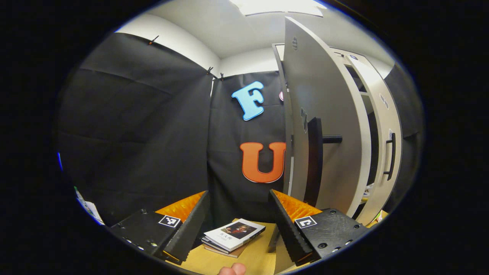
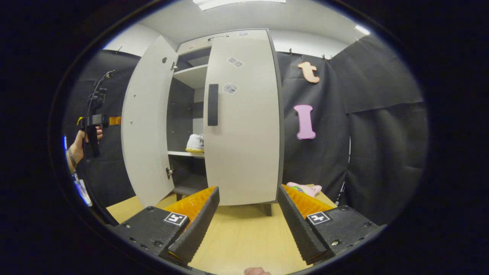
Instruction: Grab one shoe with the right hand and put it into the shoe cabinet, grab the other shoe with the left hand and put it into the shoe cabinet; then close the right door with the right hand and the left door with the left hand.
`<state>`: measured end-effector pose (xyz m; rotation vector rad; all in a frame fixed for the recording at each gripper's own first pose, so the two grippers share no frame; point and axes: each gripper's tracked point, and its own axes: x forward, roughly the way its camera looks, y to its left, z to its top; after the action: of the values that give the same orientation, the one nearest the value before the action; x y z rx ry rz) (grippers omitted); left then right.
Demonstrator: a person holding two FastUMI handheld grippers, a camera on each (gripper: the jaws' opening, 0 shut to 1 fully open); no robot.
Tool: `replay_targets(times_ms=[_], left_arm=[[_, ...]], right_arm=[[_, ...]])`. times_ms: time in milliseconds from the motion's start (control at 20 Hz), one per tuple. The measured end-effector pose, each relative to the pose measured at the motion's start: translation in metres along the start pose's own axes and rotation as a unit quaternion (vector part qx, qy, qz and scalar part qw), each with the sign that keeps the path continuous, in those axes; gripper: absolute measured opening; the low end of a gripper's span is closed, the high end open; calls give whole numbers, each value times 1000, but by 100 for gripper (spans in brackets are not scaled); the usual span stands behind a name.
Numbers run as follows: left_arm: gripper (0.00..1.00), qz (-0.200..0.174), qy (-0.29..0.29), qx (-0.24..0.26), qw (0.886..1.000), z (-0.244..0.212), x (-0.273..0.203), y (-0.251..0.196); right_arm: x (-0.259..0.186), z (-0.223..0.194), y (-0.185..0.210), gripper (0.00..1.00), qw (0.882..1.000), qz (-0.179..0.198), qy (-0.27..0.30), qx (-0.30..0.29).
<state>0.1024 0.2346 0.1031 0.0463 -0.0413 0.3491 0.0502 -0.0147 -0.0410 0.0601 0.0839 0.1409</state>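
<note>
The white shoe cabinet (image 2: 198, 76) stands on the table. Its right door (image 2: 244, 145) lies flush against the cabinet front, with a dark handle (image 2: 212, 105). Its left door (image 2: 147, 126) hangs wide open. A white shoe (image 2: 195, 143) rests on the middle shelf in the gap. My right gripper (image 2: 248, 225) is open and empty, low over the table in front of the cabinet. In the left gripper view, the left door's outer face (image 1: 336, 114) and its dark handle (image 1: 315, 160) are close on the right. My left gripper (image 1: 238, 225) is open and empty beside that door. A hand holds the left gripper (image 2: 91, 122) behind the open door.
A small stack of books (image 1: 233, 233) lies on the wooden table (image 2: 240, 236) just beyond my left fingers. A pink plush toy (image 2: 305, 188) sits at the cabinet's right foot. Black cloth walls close in the booth on all sides.
</note>
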Motion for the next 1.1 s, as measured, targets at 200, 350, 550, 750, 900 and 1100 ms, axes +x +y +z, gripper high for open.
replay_targets(times_ms=[200,350,550,750,900,1100], left_arm=[[93,-18,2,-5,1000,-1,-2,-22],[93,-33,3,-13,999,0,-3,-38],[93,-51,-1,-19,999,1,-1,-60],[93,-77,-1,-28,997,4,1,-93],[94,-106,-3,-25,994,6,3,-124],[94,-135,2,-23,991,0,2,-160]], right_arm=[[-1,1,-8,99,1000,-8,0,0],[-1,0,-15,99,1000,-12,1,4],[-5,-1,-25,99,1000,-22,0,4],[-8,-2,-36,99,999,-34,1,8],[-12,-4,-43,99,999,-45,1,10],[-16,-4,-54,99,998,-58,-1,9]])
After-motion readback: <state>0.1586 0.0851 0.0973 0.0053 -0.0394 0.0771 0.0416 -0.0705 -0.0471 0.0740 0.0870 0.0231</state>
